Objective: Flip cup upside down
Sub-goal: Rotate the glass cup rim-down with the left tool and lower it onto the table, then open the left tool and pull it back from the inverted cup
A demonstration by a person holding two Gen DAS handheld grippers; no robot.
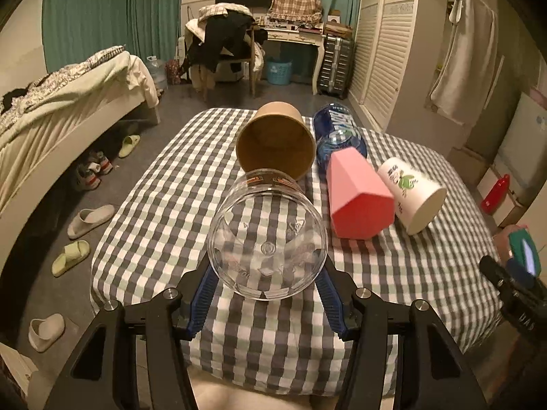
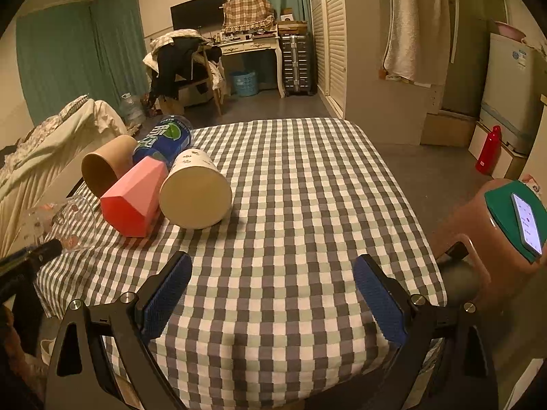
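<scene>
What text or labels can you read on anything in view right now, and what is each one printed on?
"UAS": white letters on the right gripper body, left wrist view; uncertain.
Blue bottle: large white label characters, not legible.
White cup: green printed design, lettering blurred.
Clear cup: embossed base marks, unreadable.
Phone: screen too small.

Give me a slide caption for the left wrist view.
Left gripper holds a clear cup sideways over the checkered table.

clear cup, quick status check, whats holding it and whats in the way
Left tongs shut on clear cup, base toward camera. Right tongs open, empty. Brown paper cup right behind it.
</scene>
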